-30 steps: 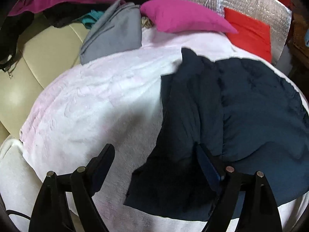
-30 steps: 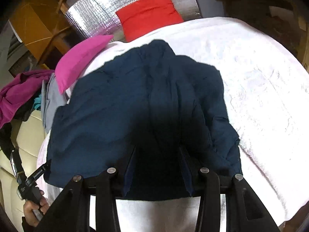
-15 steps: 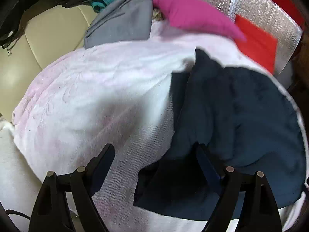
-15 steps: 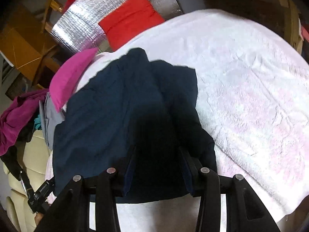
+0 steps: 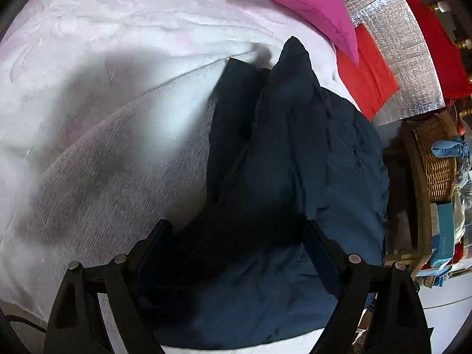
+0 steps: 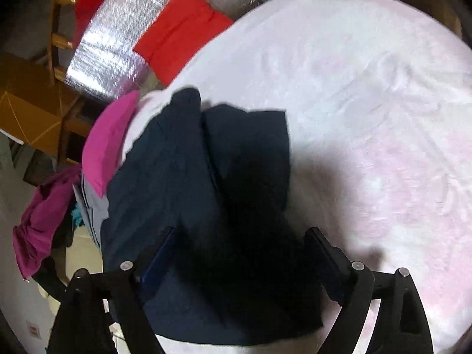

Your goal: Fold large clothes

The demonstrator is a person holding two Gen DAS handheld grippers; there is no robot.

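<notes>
navy garment point(image 5: 295, 162), near hem shadowed, blurred

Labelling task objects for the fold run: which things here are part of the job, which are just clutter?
In the job:
navy garment
pale blanket beneath it
left gripper, open
right gripper, just opened, garment between its fingers, not pinched

Lying about:
pink pillow
red cushion
foil sheet
wicker basket
magenta clothes
</notes>
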